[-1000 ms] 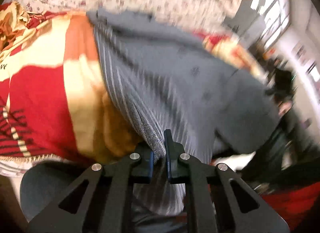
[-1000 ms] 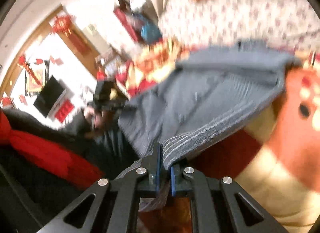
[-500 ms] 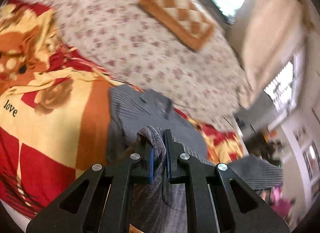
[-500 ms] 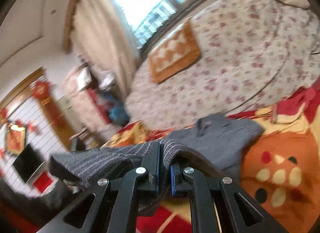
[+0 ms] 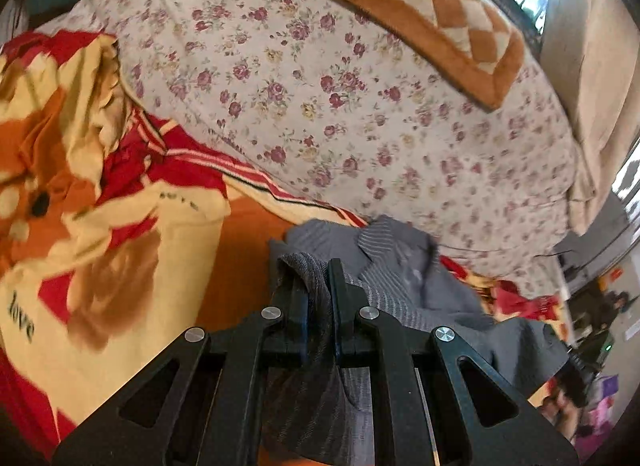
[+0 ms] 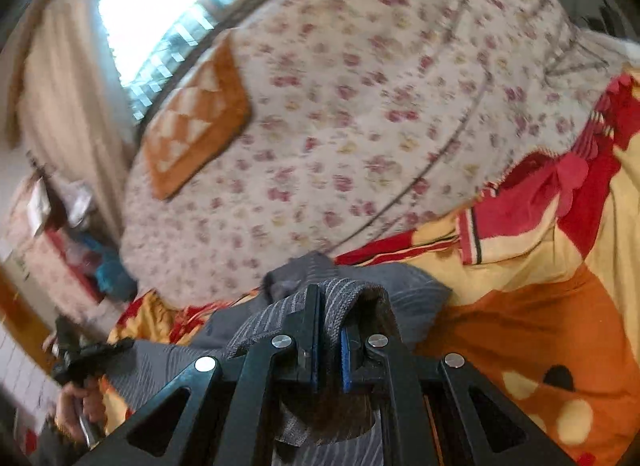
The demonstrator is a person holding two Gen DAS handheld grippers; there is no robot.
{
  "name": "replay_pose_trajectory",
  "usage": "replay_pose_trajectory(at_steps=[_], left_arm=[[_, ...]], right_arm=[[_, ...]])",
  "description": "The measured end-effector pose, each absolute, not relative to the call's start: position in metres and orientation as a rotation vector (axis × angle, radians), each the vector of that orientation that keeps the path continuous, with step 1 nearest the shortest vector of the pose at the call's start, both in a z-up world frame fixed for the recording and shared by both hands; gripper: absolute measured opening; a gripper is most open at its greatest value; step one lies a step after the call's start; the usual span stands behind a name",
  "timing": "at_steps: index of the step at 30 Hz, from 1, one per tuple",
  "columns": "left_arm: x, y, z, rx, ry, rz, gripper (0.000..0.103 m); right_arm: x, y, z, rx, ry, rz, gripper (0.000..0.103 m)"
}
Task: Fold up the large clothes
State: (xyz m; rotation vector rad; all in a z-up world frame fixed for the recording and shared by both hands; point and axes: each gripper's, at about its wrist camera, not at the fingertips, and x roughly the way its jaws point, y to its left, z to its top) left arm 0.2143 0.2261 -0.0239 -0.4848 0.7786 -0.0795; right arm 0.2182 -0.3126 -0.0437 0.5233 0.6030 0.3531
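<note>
Evidently mid-fold: left gripper (image 5: 319,286) and right gripper (image 6: 329,318) each clamped tight on bunched edge of grey striped garment (image 5: 404,286), likely carrying that edge toward collar to double it over. Garment lies on red-orange blanket (image 5: 120,266), just below floral quilt (image 5: 320,105); fabric soft, pinstriped, rumpled.

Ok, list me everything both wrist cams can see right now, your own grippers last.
grey striped garment: one, grey, on the blanket, pinched edges lifted
cartoon blanket: one, red, yellow and orange, under the garment
floral quilt: one, cream with purple flowers, behind the blanket
checkered cushion: one, orange and cream, on the quilt
curtain: beige, beside the window
left gripper: black, shut on the garment
right gripper: black with blue pads, shut on the garment
</note>
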Motion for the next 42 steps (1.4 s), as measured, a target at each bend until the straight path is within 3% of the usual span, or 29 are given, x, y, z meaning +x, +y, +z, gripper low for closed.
replay_pose_trajectory(at_steps=[9,12,14,17,19,21,22,29,33,38,42], left_arm=[[0.284,0.213,-0.092,-0.382,0.916,-0.003,0.01],[0.295,0.215,-0.119,-0.399,1.0,-0.019,0.016],[0.294,0.218,-0.123,-0.409,0.991,-0.036,0.016],[0.291,0.223,-0.118,-0.418,0.999,-0.051,0.018],[0.289,0.226,-0.109,-0.417,1.008,-0.048,0.028],[0.282,0.232,-0.095,-0.41,0.994,-0.027,0.059],[0.278,0.234,-0.087,-0.415,0.971,-0.023,0.06],[0.214,0.213,-0.027,-0.393,0.812,-0.084,0.057],[0.183,0.141,-0.04,-0.22,0.909,-0.236,0.029],[0.189,0.097,-0.088,-0.058,1.04,-0.154,0.028],[0.22,0.098,-0.099,-0.121,1.084,-0.138,0.028]], right_arm=[[0.279,-0.326,-0.101,0.661,0.737,0.256,0.008],[0.291,-0.333,-0.124,0.747,0.831,0.238,0.03],[0.29,-0.336,-0.126,0.775,0.834,0.25,0.051],[0.283,-0.334,-0.116,0.762,0.811,0.277,0.063],[0.274,-0.336,-0.105,0.76,0.781,0.294,0.063],[0.262,-0.341,-0.091,0.76,0.736,0.292,0.063],[0.252,-0.346,-0.084,0.753,0.706,0.286,0.063],[0.207,-0.359,-0.049,0.61,0.626,0.268,0.06],[0.2,-0.297,-0.042,0.298,0.701,0.45,0.045],[0.21,-0.26,-0.063,0.176,0.814,0.458,0.041],[0.229,-0.235,-0.083,0.131,0.896,0.432,0.041]])
